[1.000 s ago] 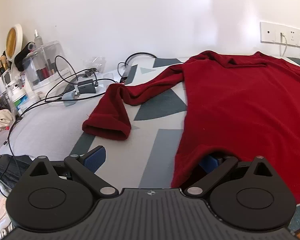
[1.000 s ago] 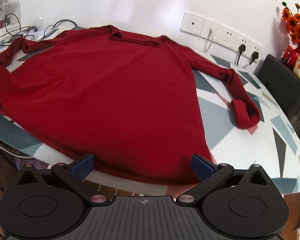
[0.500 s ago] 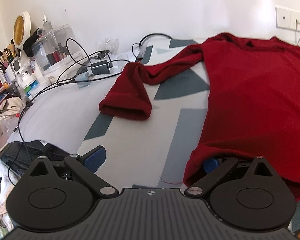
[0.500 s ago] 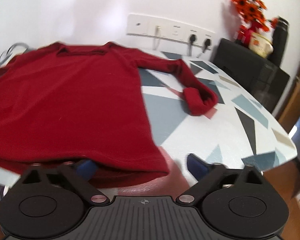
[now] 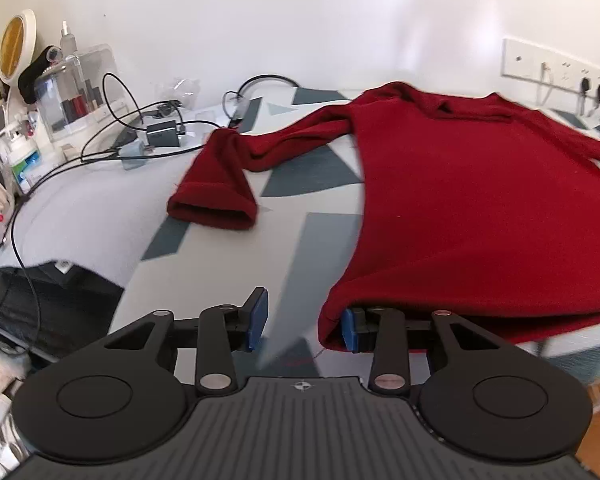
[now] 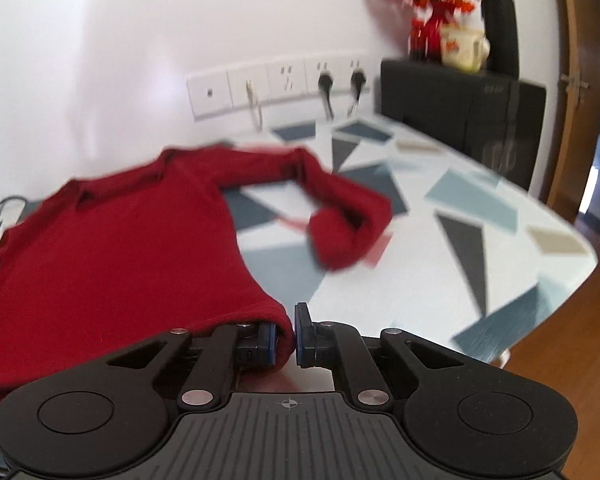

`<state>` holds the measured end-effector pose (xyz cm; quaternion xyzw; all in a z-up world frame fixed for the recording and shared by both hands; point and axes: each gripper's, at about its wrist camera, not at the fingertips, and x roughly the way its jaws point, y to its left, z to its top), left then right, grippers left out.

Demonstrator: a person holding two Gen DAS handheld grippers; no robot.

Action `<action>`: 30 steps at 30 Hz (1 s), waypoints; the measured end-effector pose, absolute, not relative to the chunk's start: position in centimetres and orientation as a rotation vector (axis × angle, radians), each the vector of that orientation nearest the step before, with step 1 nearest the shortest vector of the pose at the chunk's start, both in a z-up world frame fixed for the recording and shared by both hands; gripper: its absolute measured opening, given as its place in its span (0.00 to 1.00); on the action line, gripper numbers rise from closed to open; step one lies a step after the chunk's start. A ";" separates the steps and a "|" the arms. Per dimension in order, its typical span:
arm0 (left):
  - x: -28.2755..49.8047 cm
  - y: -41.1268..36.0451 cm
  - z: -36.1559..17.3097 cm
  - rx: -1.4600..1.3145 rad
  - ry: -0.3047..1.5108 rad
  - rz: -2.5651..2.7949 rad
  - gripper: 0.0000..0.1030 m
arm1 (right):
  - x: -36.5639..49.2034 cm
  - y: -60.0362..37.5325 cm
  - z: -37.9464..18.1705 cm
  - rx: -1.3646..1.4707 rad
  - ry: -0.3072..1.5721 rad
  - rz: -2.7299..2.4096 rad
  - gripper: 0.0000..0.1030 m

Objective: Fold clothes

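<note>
While spread flat across the patterned table, hem at the near edge: red sweater, soft and limp, best taken by hem corners; right gripper pinched on one, left gripper closing, pads not yet pressing the other.

Matt red knit sweater on glossy patterned tabletop

Left hand-held gripper closing, jaws still apart; right hand-held gripper clamped tight
</note>
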<state>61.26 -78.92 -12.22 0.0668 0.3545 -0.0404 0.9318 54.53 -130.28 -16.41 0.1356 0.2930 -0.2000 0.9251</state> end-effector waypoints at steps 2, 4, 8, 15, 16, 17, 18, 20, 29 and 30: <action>60.2 -79.1 -12.2 0.112 0.745 -0.099 0.37 | 54.3 -130.7 -16.3 0.254 0.606 -0.416 0.07; 59.3 -79.5 -12.6 0.099 0.778 -0.120 0.37 | 54.1 -131.5 -16.7 0.247 0.638 -0.432 0.07; 57.3 -80.5 -13.7 0.111 0.825 -0.119 0.42 | 53.2 -132.9 -17.8 0.280 0.701 -0.470 0.07; 55.9 -81.0 -14.2 0.112 0.863 -0.079 0.64 | 51.0 -132.2 -19.9 0.256 0.754 -0.489 0.08; 56.0 -81.1 -14.1 0.128 0.881 -0.063 0.79 | 50.8 -132.2 -20.0 0.268 0.763 -0.491 0.10; 56.2 -81.2 -14.0 0.144 0.900 -0.045 0.83 | 50.7 -132.3 -19.9 0.285 0.777 -0.493 0.20; 56.2 -81.2 -13.7 0.150 0.903 -0.044 0.84 | 50.6 -132.4 -19.9 0.301 0.790 -0.495 0.25; 55.9 -81.2 -12.8 0.148 0.899 -0.050 0.84 | 50.3 -132.4 -19.6 0.321 0.806 -0.499 0.44; 55.1 -82.4 -7.9 0.051 0.839 -0.215 0.90 | 48.0 -131.8 -17.2 0.461 0.847 -0.469 0.66; 55.4 -82.4 -7.2 0.036 0.833 -0.232 0.90 | 48.0 -131.8 -16.9 0.461 0.853 -0.464 0.67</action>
